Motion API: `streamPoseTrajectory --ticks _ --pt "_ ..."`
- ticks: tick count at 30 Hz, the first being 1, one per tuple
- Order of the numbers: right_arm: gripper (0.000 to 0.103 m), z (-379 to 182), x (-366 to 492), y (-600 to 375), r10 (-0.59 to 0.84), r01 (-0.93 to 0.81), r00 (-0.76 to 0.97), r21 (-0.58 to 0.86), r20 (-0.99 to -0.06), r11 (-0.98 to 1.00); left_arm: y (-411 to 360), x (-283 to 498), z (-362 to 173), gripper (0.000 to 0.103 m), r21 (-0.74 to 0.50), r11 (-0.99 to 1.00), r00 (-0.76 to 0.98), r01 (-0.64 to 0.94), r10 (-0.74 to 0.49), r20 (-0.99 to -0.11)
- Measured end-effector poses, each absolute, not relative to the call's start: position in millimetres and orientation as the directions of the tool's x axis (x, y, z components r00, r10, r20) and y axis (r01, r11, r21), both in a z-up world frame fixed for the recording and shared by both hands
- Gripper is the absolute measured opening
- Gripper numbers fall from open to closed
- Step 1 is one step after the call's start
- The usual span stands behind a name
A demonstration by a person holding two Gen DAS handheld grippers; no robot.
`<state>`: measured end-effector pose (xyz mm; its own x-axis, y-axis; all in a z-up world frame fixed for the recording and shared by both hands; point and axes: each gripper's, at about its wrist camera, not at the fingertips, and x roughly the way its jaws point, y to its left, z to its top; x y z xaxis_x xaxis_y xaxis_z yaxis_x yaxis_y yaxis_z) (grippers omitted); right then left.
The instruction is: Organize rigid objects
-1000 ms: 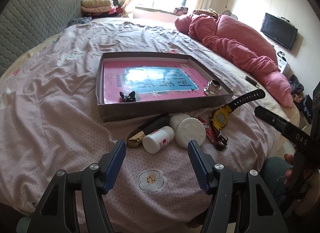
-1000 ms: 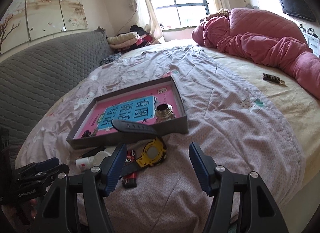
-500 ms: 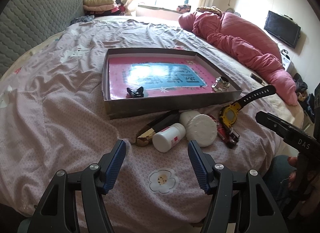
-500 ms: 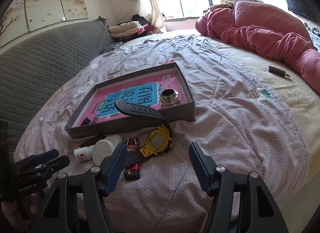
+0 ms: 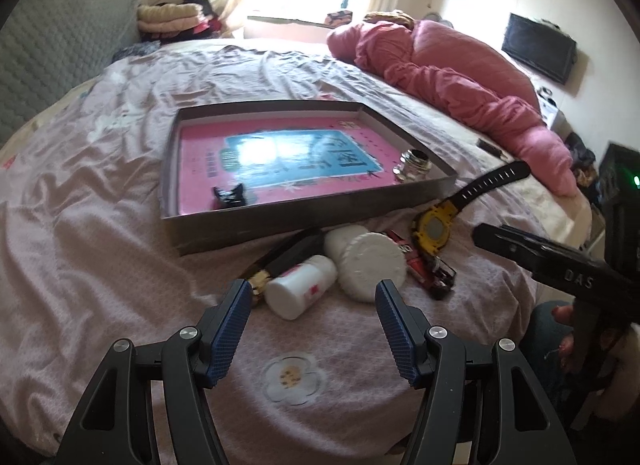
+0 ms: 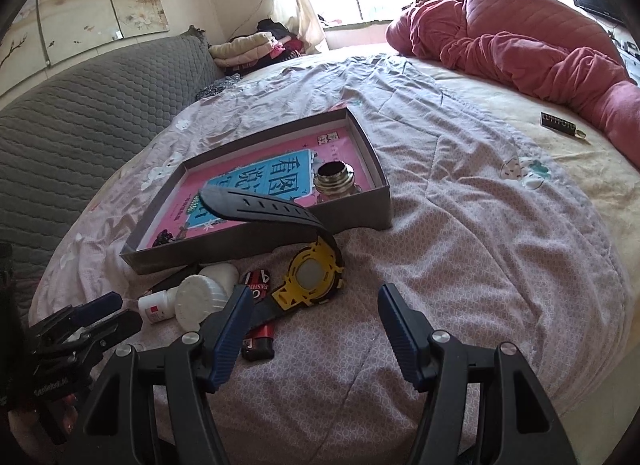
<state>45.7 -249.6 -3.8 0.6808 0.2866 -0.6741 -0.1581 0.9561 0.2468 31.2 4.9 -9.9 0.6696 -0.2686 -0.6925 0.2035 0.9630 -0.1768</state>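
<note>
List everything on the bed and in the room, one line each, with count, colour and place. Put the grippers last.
tray: 1, grey with pink-and-blue liner, mid-bed
metal fitting: 1, silver, tray's right corner
clip: 1, black, tray's near side
watch: 1, yellow with black strap, in front of tray
small bottle: 1, white, lying before tray
round-lidded jar: 1, white, beside bottle
lighter: 1, red and black, under the watch strap
black-and-gold item: 1, against tray wall
quilt: 1, pink, far right
television: 1, black, wall
left gripper: open, empty
right gripper: open, empty
</note>
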Motion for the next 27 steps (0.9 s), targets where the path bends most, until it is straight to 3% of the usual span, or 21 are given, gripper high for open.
streamPoseTrajectory --ticks 9,17,27 --pt "0.064 -12.5 54.5 -243.6 0.290 -0.168 0.659 0.239 -0.694 0.956 -9.6 39.8 -20.3 0.065 -0.136 0.962 0.648 0.237 -0.261 -0.716" --pt "0.064 -14.3 57.2 -247.8 0.295 -0.158 0.657 0.255 -0.694 0.954 -1.6 54.8 -30.6 0.050 -0.140 0.952 0.616 0.272 -0.284 -0.735" --pt "0.064 -15.6 57.7 -249.8 0.295 -0.148 0.652 0.265 -0.698 0.953 -1.0 65.4 -35.5 0.050 -0.121 0.938 0.595 0.325 -0.302 -0.745"
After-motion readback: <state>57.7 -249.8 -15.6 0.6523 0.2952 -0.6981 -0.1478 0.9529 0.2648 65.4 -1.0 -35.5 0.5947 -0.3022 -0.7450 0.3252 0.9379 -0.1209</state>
